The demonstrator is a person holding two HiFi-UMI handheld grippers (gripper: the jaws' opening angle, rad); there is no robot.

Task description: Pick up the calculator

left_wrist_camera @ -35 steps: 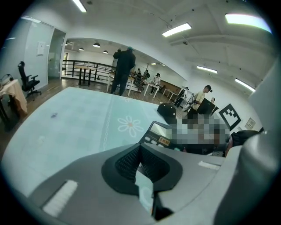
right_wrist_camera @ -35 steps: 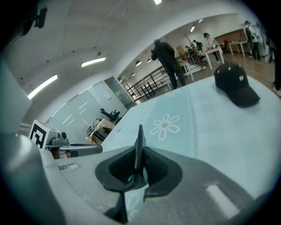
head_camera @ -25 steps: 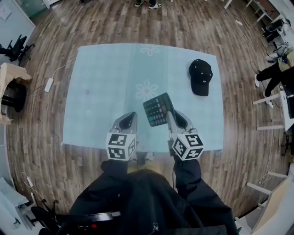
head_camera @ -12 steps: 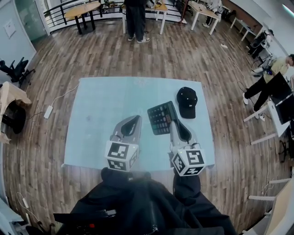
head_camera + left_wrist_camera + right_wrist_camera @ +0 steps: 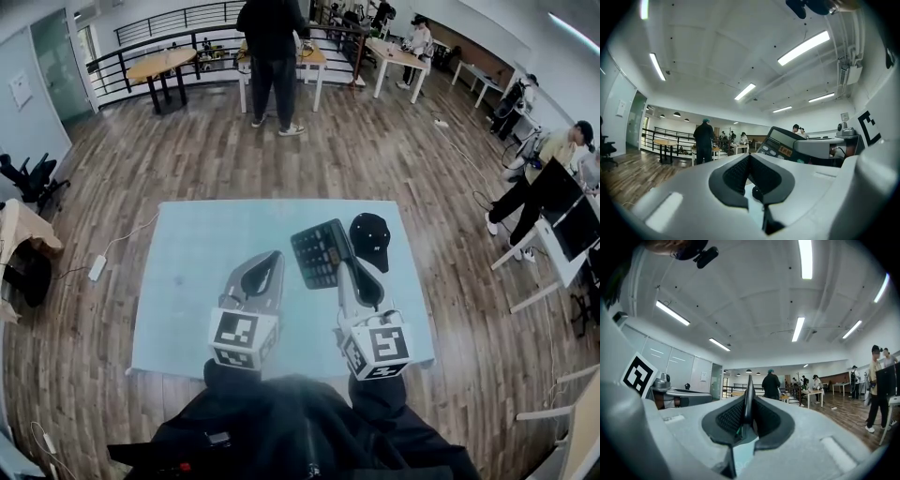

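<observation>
Calculator (image 5: 319,253) now up off the bench (image 5: 187,291).
Its near edge is clamped in the right gripper (image 5: 347,267), which has risen and holds it at 12 o'clock, cap (image 5: 369,239) at its 3 o'clock. The left gripper (image 5: 270,261), clenched on nothing, has risen alongside. The pick-up looks done.

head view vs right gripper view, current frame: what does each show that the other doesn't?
Head view only: the black cap on the table, and the key face of the calculator, held at one edge by the right gripper. Right gripper view only: the ceiling lights, and its jaws shut on the calculator's thin edge, seen end-on. Both: the calculator, the left gripper, and the standing person in dark clothes.
</observation>
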